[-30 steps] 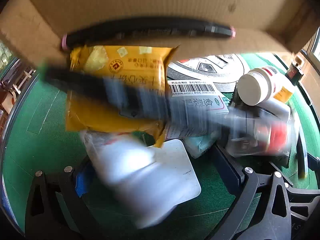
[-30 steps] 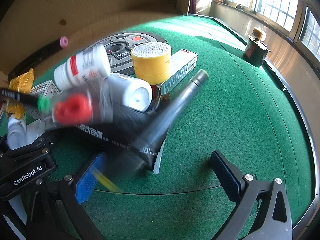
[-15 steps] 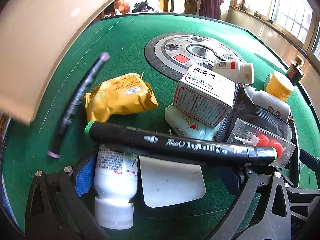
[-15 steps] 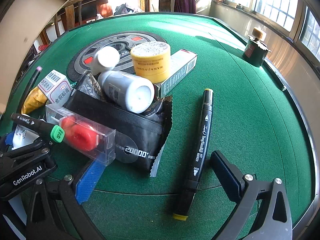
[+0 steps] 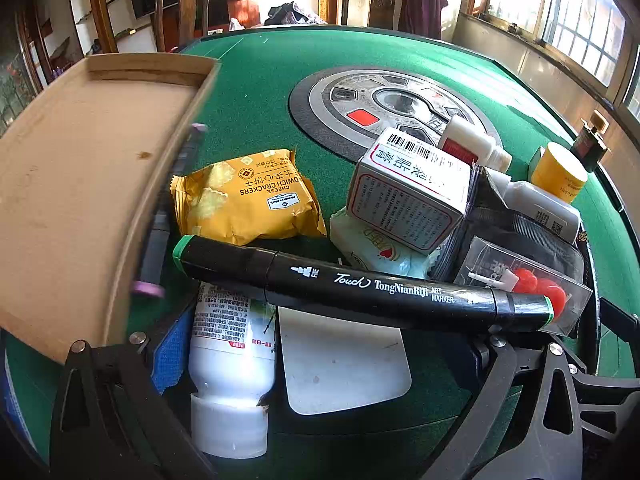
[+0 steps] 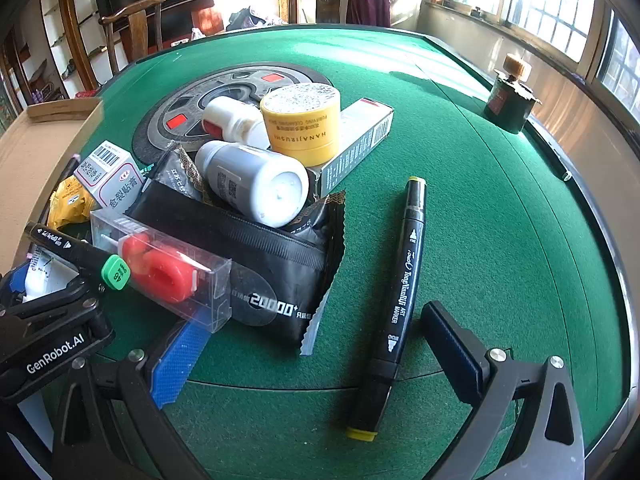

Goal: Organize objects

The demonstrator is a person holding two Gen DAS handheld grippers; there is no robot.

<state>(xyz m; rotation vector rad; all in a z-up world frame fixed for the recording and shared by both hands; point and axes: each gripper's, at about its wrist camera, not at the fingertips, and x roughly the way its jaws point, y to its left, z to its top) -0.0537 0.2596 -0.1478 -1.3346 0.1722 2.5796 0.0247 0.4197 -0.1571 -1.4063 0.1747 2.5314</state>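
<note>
Cardboard box (image 5: pixel 80 184) has swung left — both tongs (image 5: pixel 320 360) (image 6: pixel 312 356) hover low over the pile, jaws spread, gripping nothing.

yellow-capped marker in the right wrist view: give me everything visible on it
The yellow-capped marker is a black double-ended art marker, plastic by the look, with white TongNianRiJi print and a yellow tip at each end. It lies flat on the green felt, pointing away from the camera, its near end between the open fingers of the right gripper. Nothing else touches it; the black pouch lies apart to its left.

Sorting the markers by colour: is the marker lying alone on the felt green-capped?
No, the marker lying alone on the felt has yellow caps at both ends.
</note>
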